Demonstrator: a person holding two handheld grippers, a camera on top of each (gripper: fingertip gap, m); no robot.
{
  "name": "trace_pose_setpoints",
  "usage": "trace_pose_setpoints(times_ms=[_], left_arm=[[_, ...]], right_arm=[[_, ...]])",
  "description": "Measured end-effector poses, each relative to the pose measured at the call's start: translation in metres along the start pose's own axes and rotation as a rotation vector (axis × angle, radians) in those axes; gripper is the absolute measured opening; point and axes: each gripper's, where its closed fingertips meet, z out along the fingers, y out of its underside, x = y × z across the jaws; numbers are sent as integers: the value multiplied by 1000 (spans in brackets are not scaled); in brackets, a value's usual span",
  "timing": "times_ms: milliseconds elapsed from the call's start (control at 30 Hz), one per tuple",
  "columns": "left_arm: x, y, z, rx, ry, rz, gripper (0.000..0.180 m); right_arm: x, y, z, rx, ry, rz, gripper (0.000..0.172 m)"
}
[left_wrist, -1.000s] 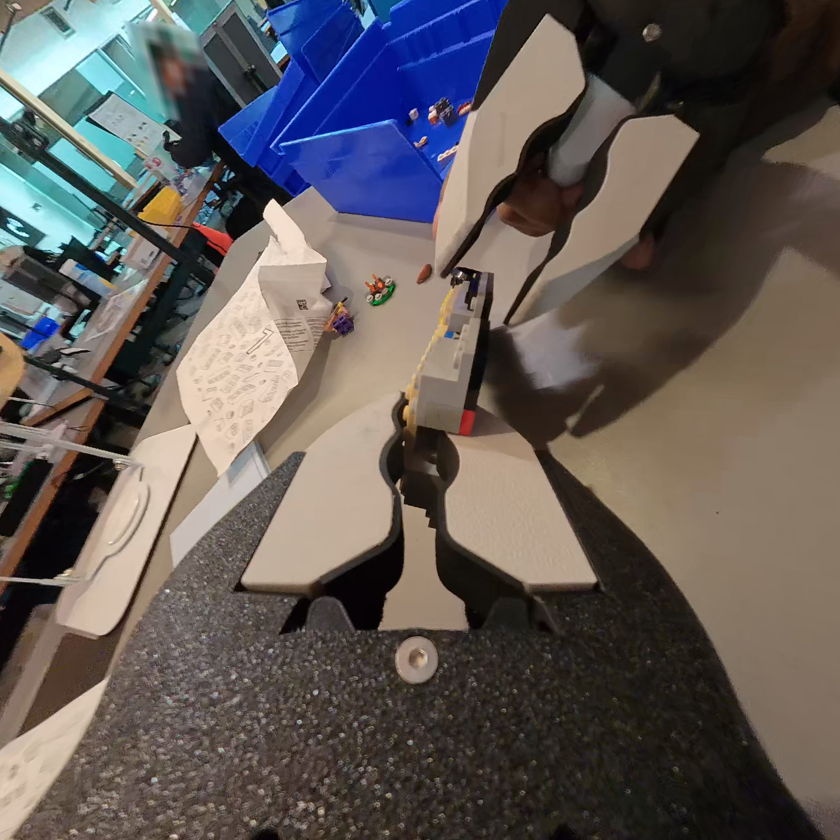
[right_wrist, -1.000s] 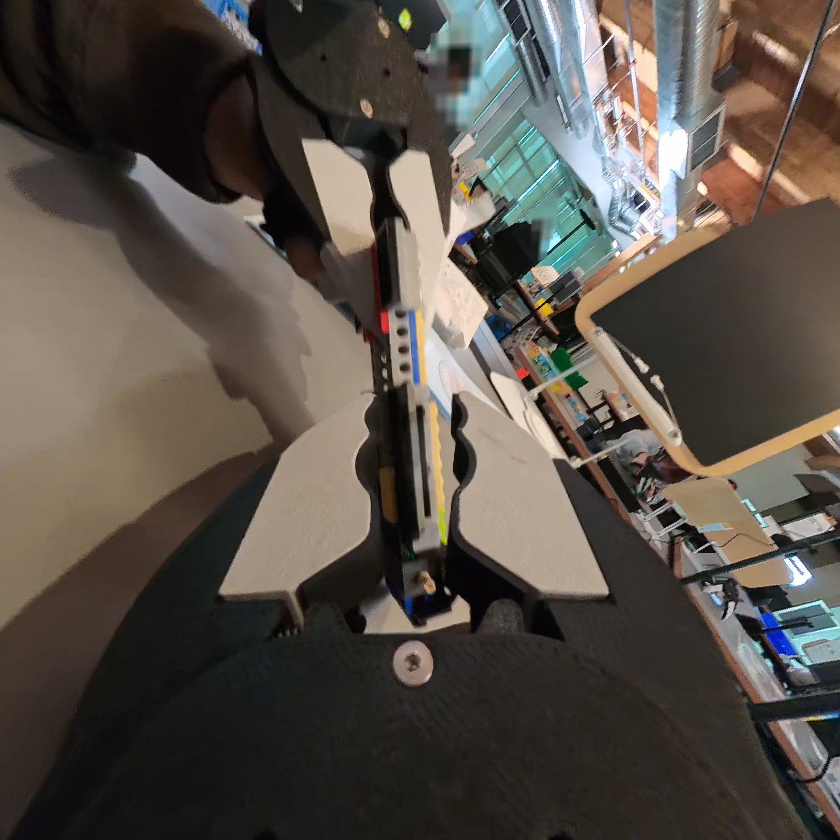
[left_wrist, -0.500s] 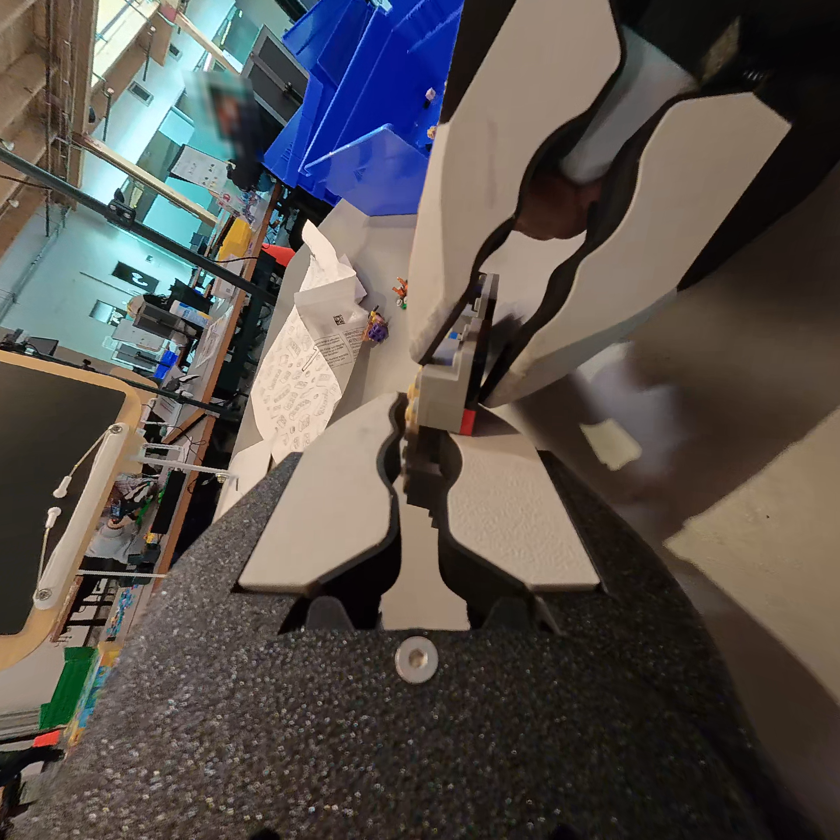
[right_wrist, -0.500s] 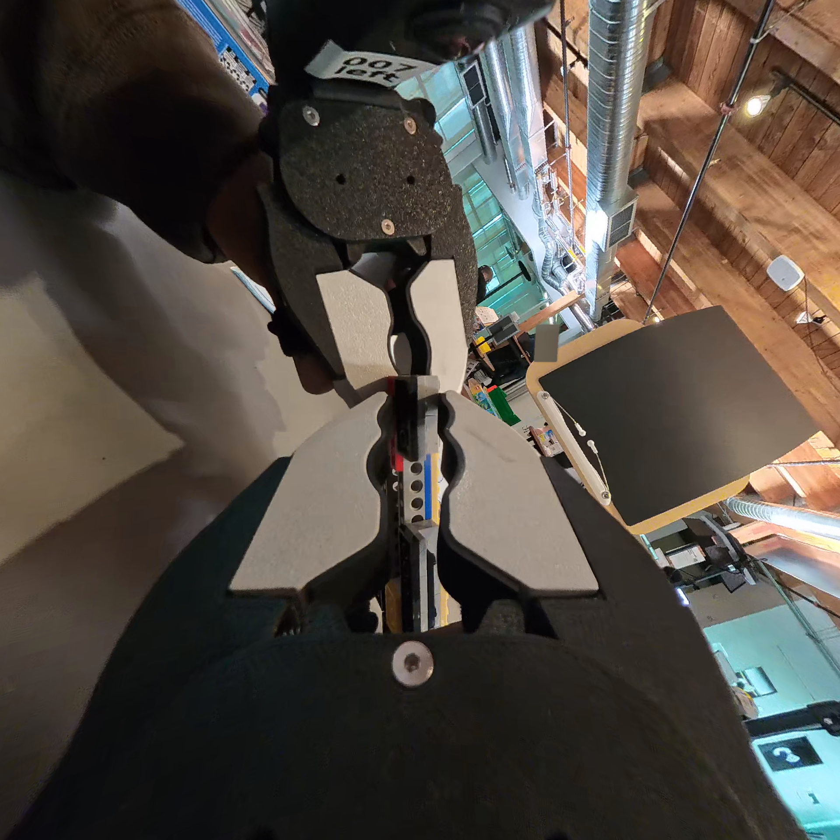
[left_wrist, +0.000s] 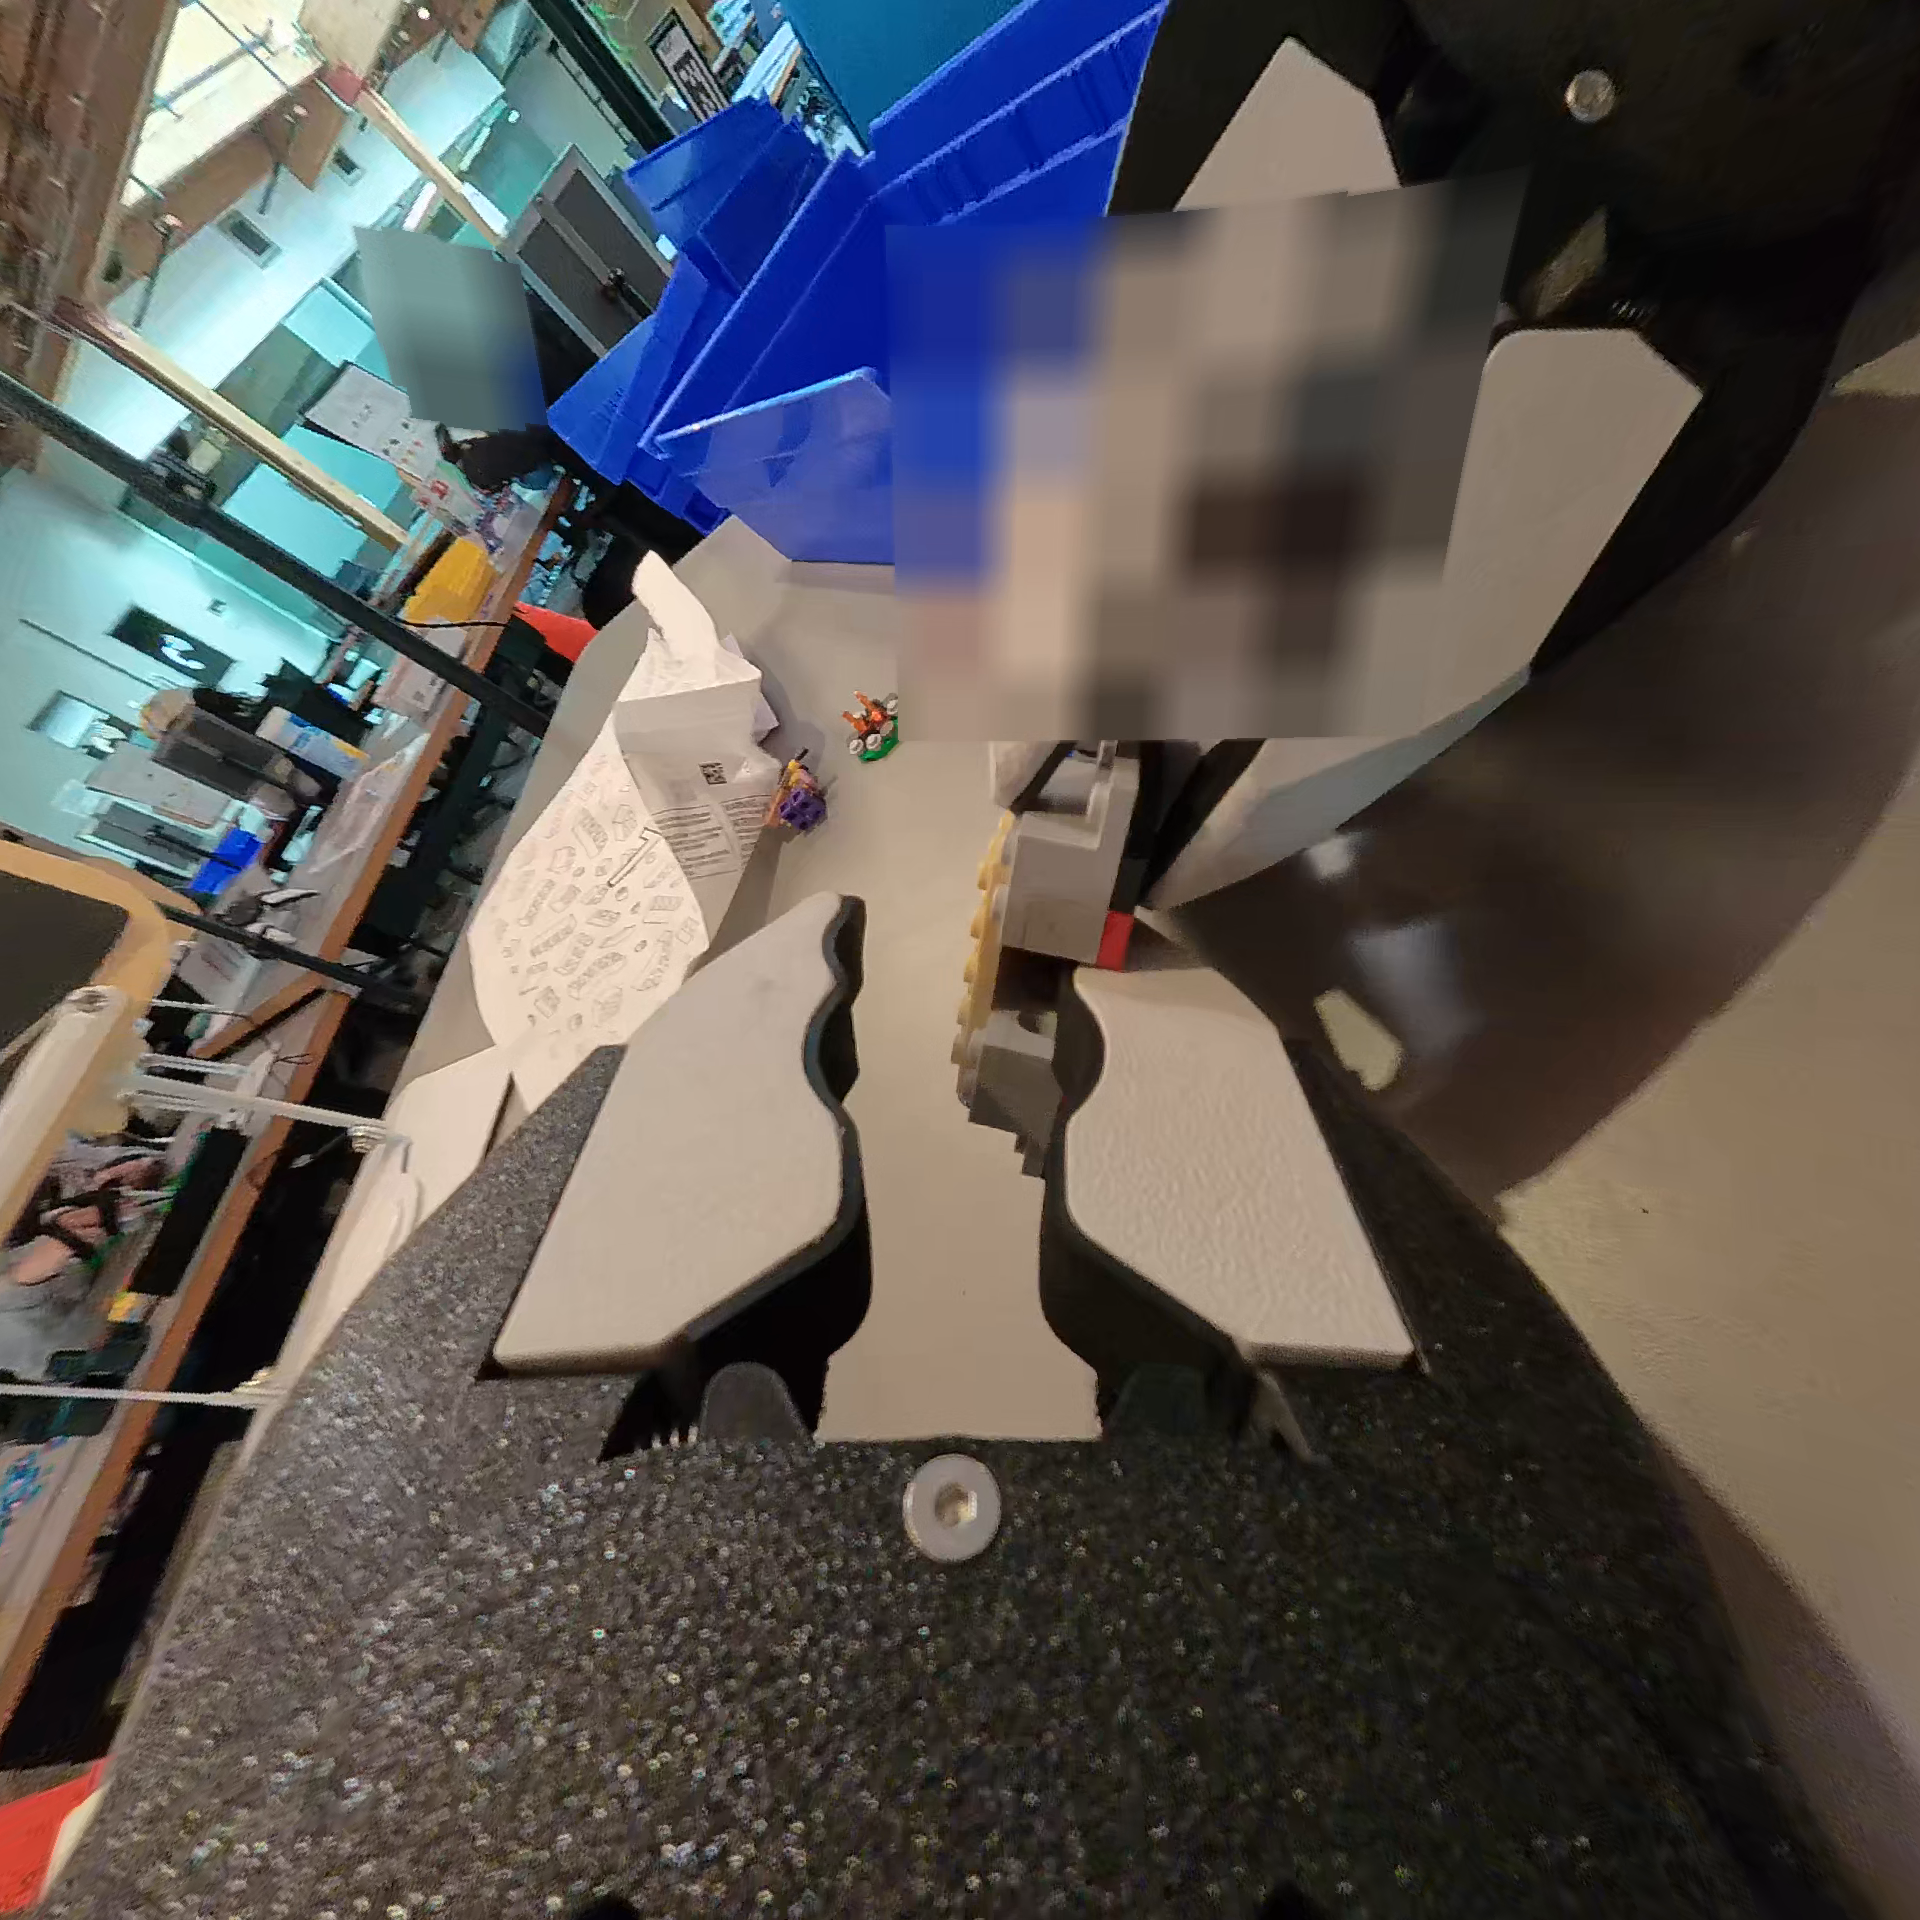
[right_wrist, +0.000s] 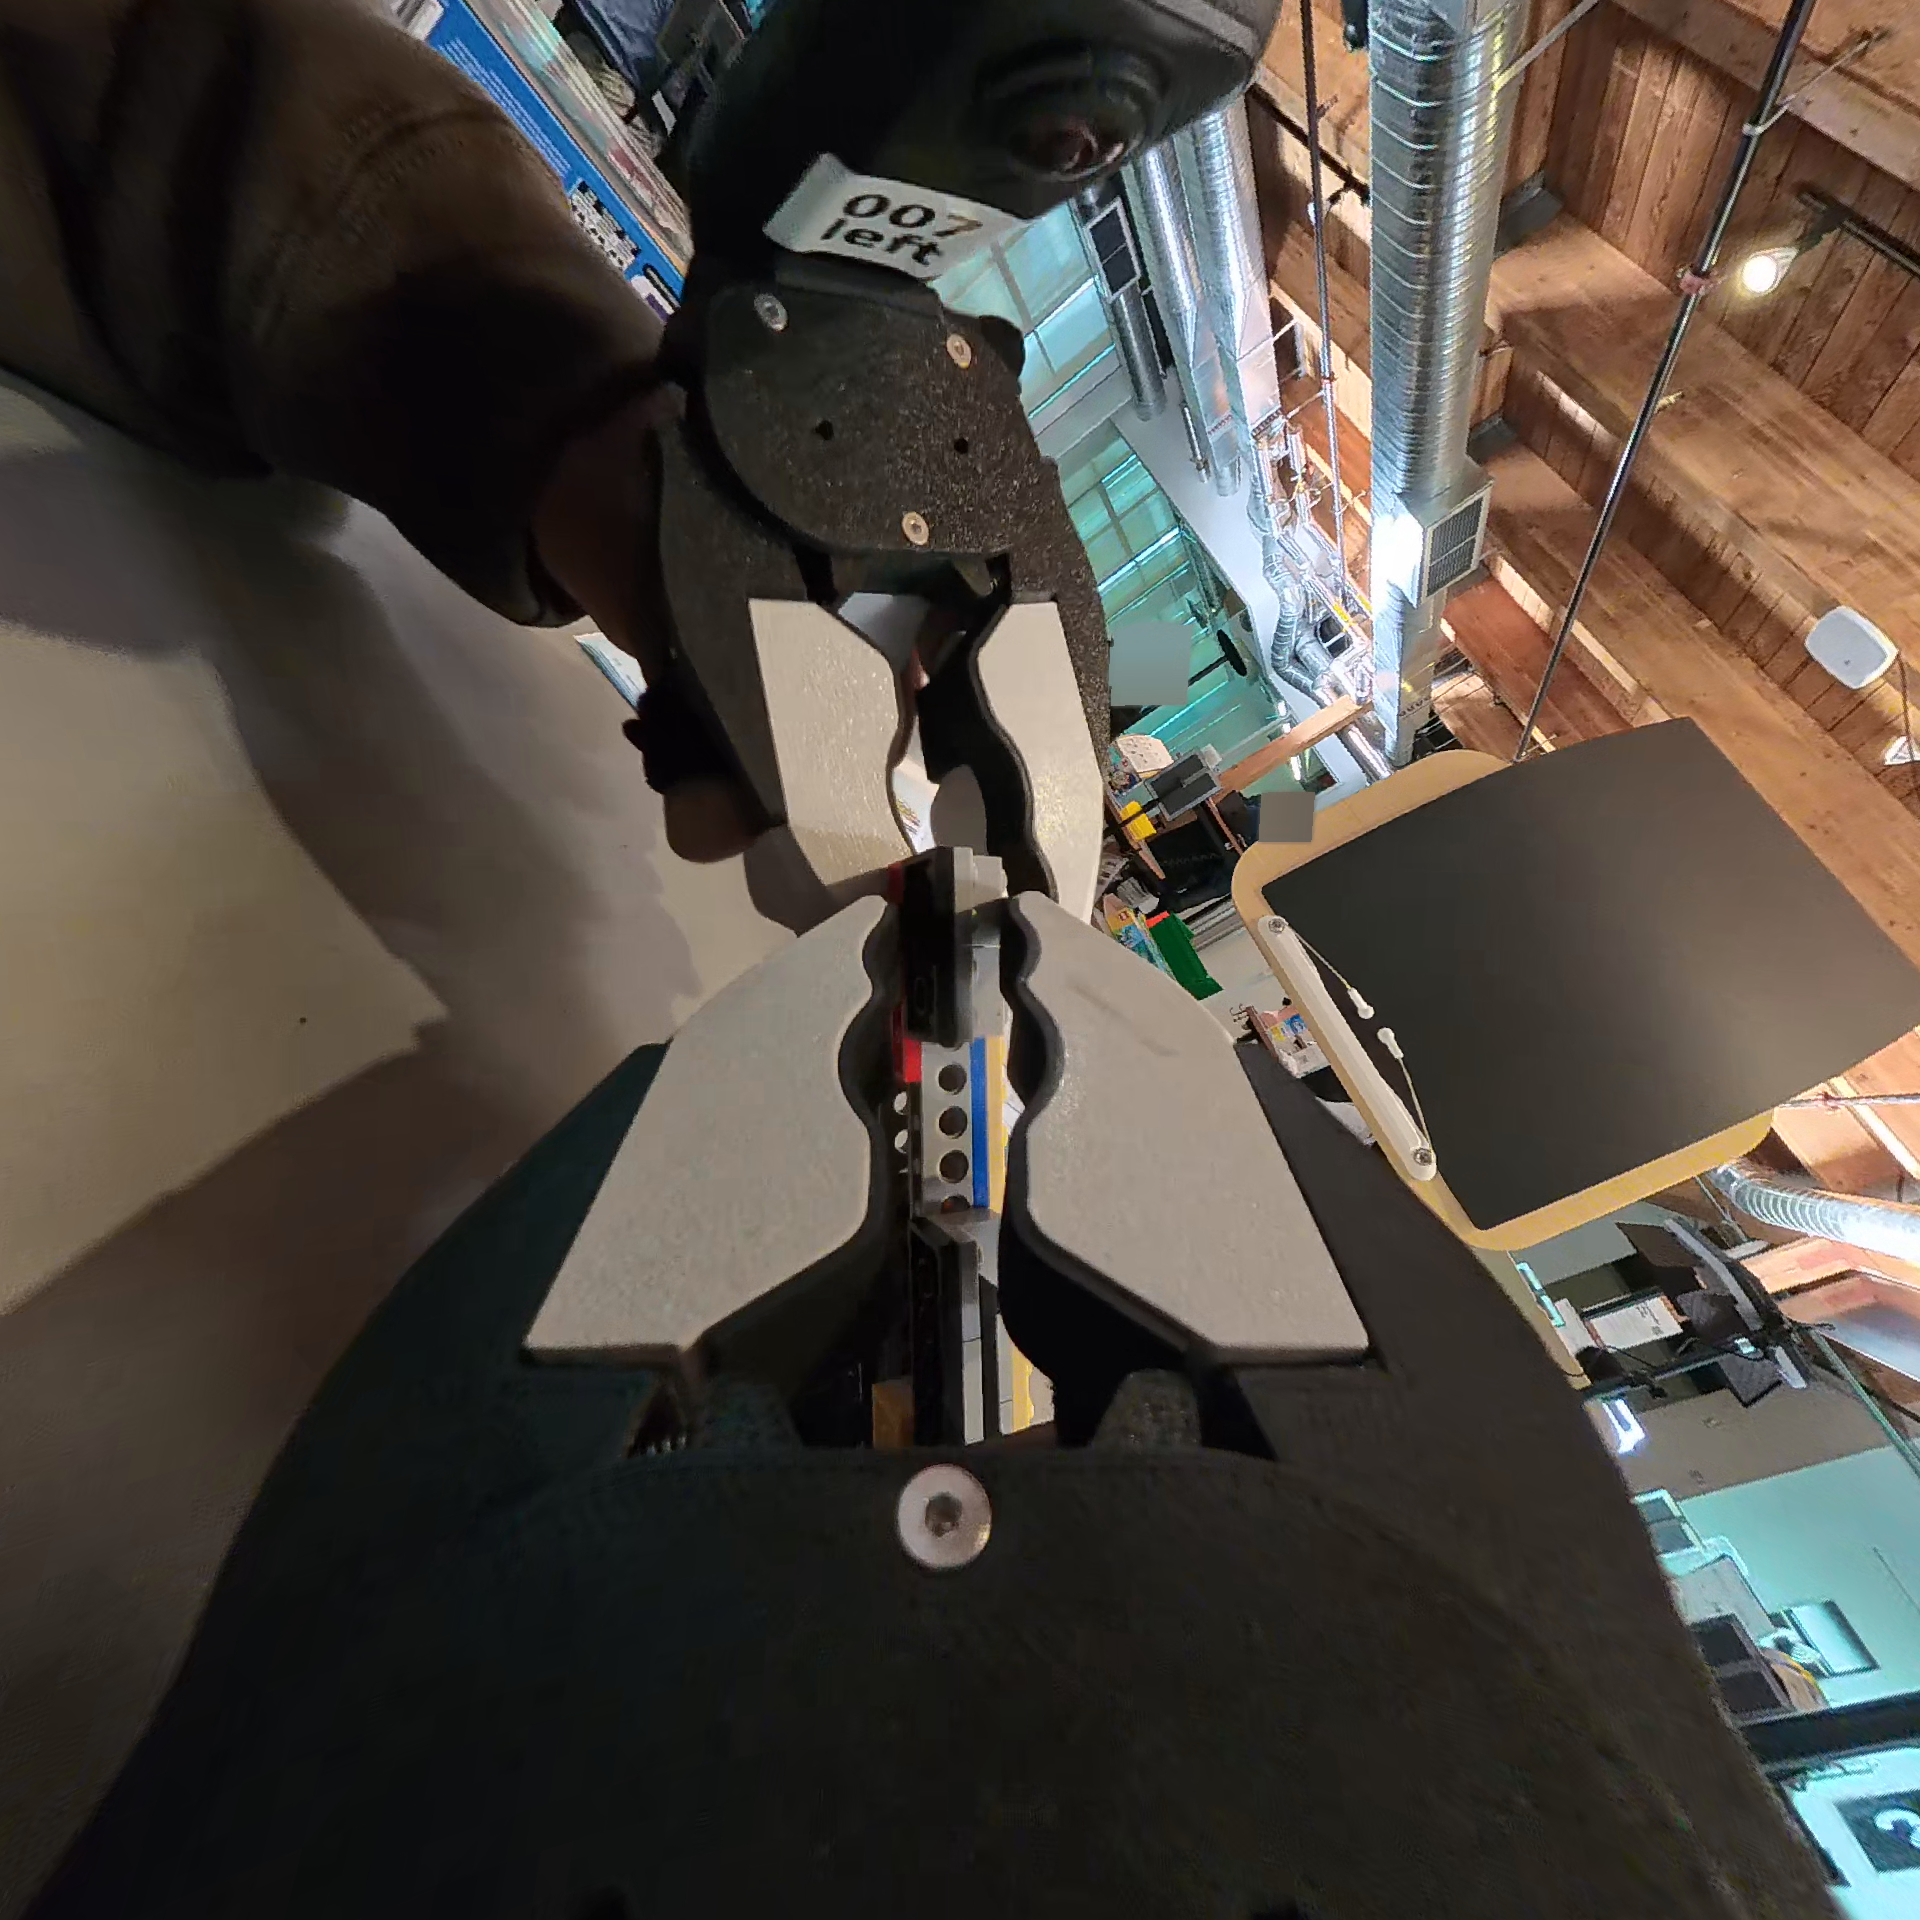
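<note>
My right gripper (right_wrist: 943, 920) faces my left gripper (left_wrist: 951, 966) tip to tip, clamped on the brick assembly (right_wrist: 951, 1049), while the left's jaws, pinched on it earlier, now stand apart.

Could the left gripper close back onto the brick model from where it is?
Probably yes: the left gripper stands open with the brick model between its fingers, against one, a gap at the other. The right gripper holds the model's far end.
</note>
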Motion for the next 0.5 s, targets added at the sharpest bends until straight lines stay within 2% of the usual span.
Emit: trace_pose_setpoints(times_ms=[500], left_arm=[[14,1,-2,44,165,-137,47]], right_arm=[[-8,-4,-3,32,-49,-13,17]])
